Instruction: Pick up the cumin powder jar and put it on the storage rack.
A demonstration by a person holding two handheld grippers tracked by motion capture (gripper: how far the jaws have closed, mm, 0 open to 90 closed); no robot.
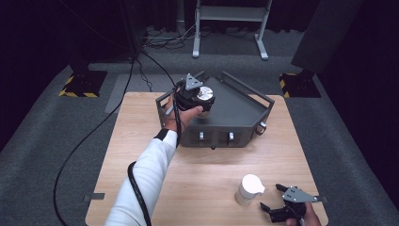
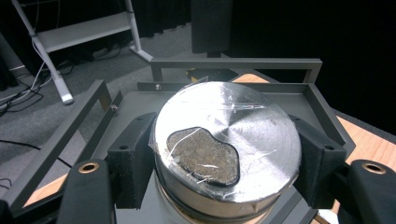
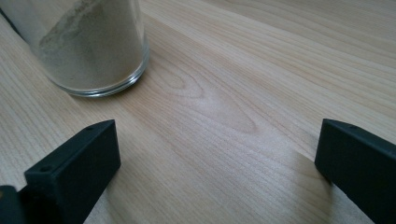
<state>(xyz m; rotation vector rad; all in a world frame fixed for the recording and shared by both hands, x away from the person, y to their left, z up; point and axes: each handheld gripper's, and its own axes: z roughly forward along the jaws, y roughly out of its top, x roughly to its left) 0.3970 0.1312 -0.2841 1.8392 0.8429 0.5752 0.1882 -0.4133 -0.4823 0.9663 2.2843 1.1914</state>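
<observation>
1. Metal cylinder [image 2: 227,149], shiny top up with a dark patch under clear film, sits clamped between the pads of the left hand-held gripper [image 1: 196,97], its axis upright
2. Directly beneath it lies the floor of the grey tray [image 1: 235,110]; the rails stand beyond and to either side
3. The next move likely calls for a straight descent
4. The right hand-held gripper [image 1: 275,202] rests well apart, jaws wide and empty, a white jar [image 1: 248,189] just beside it on the table [image 1: 207,179]
</observation>
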